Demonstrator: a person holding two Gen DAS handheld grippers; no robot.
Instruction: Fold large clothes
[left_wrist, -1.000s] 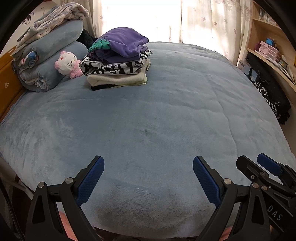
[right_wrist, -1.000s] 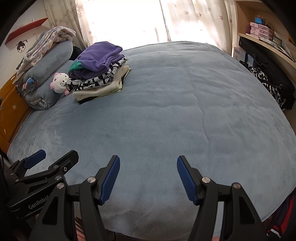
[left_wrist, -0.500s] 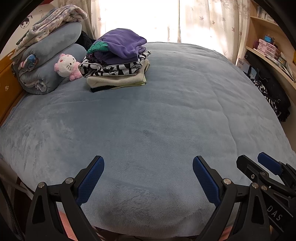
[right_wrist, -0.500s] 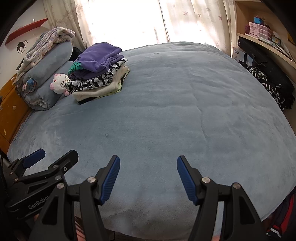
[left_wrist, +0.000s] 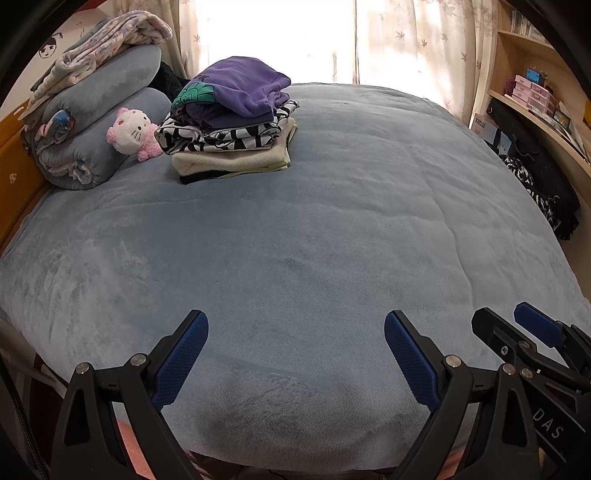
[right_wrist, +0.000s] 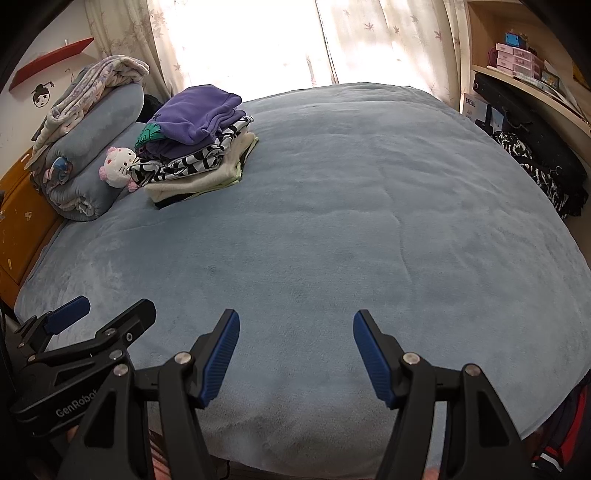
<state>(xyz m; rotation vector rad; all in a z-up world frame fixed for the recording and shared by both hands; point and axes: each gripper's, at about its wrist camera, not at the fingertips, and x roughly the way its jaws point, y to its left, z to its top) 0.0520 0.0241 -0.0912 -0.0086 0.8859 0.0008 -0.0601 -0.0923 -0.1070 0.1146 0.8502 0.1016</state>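
Left wrist: folded clothes (left_wrist: 232, 125) stacked, purple topmost.

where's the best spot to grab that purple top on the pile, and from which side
Probably the purple top's loose folded edge on the window-facing right side, where it overhangs the zebra-print layer. Come in from the open blanket side; the plush toy and rolled bedding crowd the other.
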